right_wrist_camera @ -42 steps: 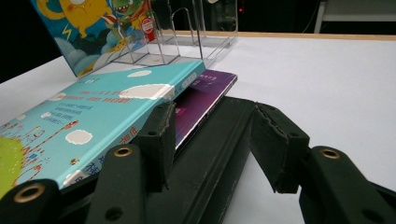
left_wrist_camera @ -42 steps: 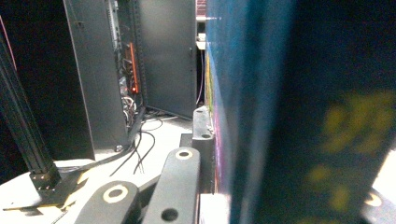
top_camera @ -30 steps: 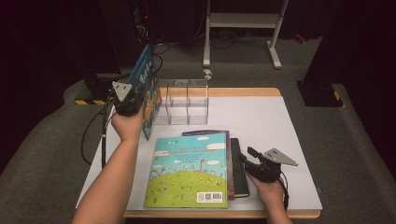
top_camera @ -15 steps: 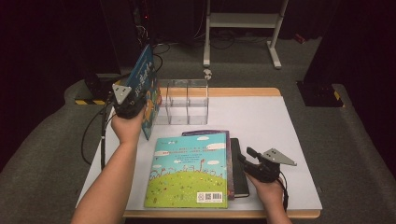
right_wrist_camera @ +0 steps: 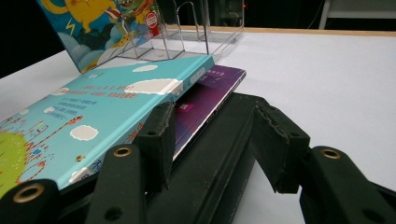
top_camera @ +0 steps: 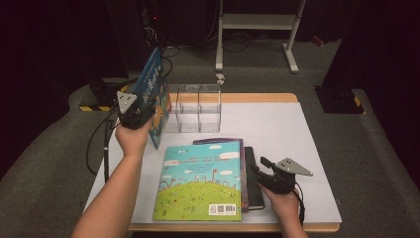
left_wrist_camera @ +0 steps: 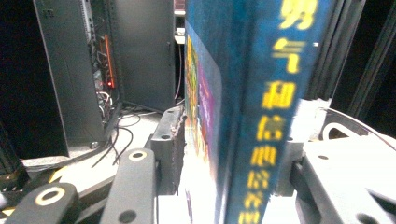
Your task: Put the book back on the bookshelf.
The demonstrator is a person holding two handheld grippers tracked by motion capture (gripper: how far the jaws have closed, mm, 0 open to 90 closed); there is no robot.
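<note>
Left tool (top_camera: 144,101) jaws wider round blue book (top_camera: 152,82)

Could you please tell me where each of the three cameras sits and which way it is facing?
High view: above the person's side, looking forward and down on the table; both forearms and both tongs show.
Left gripper view: on the left tongs, looking along a blue book standing between its jaws.
Right gripper view: on the right tongs, low over the table, facing the book stack.
Shared: the clear organizer appears in the high and right gripper views.

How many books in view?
4. A blue book stands tilted between the left gripper jaws by the clear rack; the stack holds a green-cover book, purple book and black book.
</note>
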